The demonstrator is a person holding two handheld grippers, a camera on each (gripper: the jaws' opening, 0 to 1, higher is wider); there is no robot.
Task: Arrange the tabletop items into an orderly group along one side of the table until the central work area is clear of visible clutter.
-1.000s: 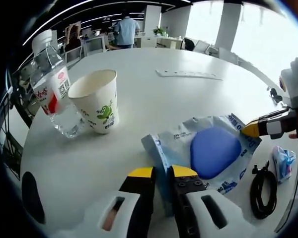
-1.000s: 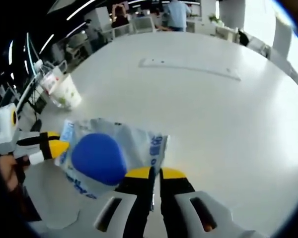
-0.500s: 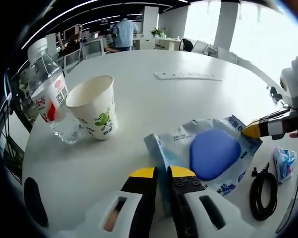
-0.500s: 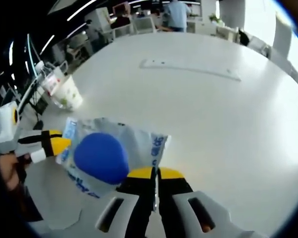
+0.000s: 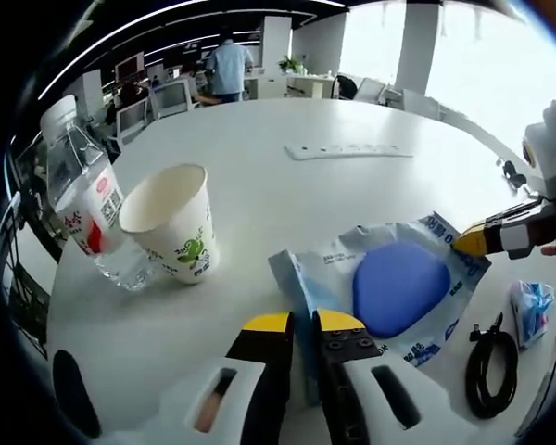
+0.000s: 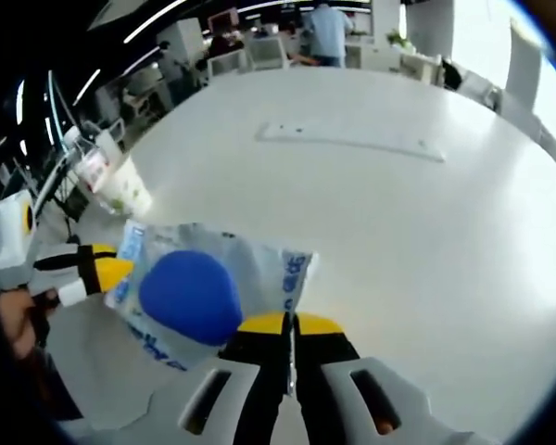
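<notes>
Gripping one edge of a clear plastic packet (image 5: 389, 283) with a blue pad inside, the left gripper (image 5: 302, 323) has its yellow-tipped jaws closed on the packet's near corner; the right gripper (image 6: 280, 324) pinches the opposite edge of the same packet (image 6: 213, 287), jaws likewise clamped with the film between them; the packet hangs stretched between the two grippers, just above the white table (image 5: 287, 199).

In the left gripper view, the right gripper's yellow tip (image 5: 471, 243) meets the packet's far right corner; ahead and left of the jaws stands a paper cup (image 5: 173, 222), upright and empty, touching a water bottle (image 5: 91, 213) on its far left; right of the jaws lie a coiled black cable (image 5: 489, 371) and a small crumpled blue-white wrapper (image 5: 532, 311); well ahead lies a white power strip (image 5: 349, 150).

In the right gripper view, the left gripper's tip (image 6: 102, 271) holds the packet's left edge; the cup (image 6: 128, 190) stands far ahead and left.
</notes>
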